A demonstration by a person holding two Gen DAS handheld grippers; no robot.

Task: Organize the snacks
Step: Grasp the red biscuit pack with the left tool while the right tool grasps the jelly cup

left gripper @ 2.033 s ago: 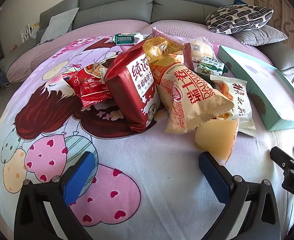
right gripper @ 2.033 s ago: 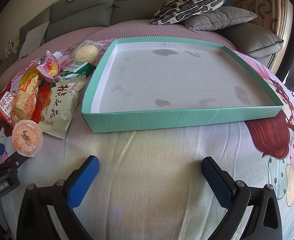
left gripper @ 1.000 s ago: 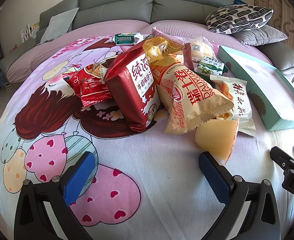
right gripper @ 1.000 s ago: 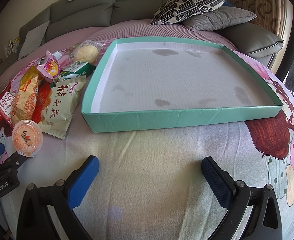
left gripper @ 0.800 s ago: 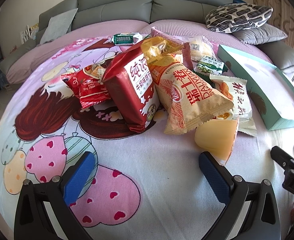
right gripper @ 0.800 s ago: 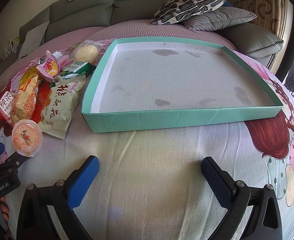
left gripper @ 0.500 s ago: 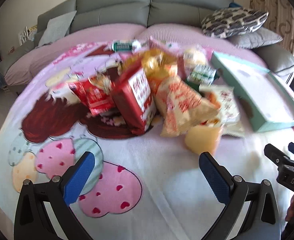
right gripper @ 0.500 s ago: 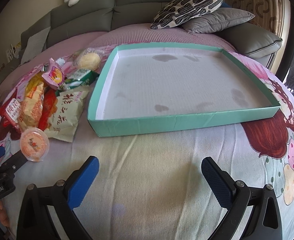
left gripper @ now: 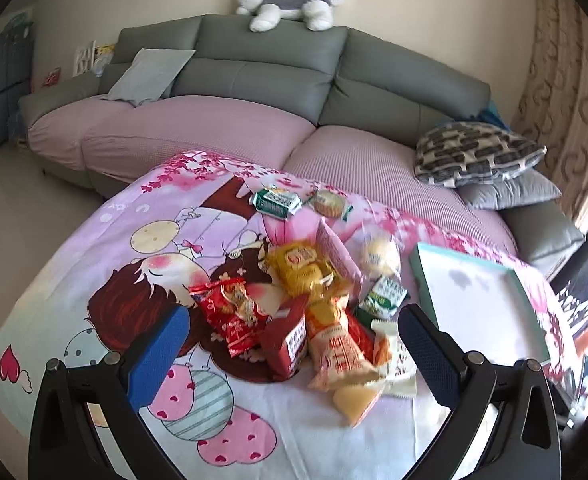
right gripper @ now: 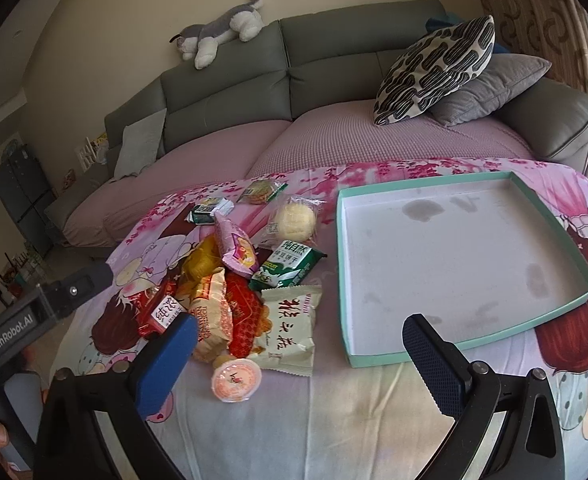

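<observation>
On the cartoon bedsheet (right gripper: 333, 432), near its left edge, snacks (right gripper: 250, 280) lay heaped beside one teal tray (right gripper: 433, 354), which held nothing, likely their destination. Left gripper (left gripper: 294, 344) and right gripper (right gripper: 299, 350) hung above the sheet, both gaping wide and gripping nothing. I counted about a dozen packets plus one jelly cup (right gripper: 236, 380).

Snack packets (right gripper: 234, 292) heaped left of shallow teal tray (right gripper: 343, 280).
</observation>
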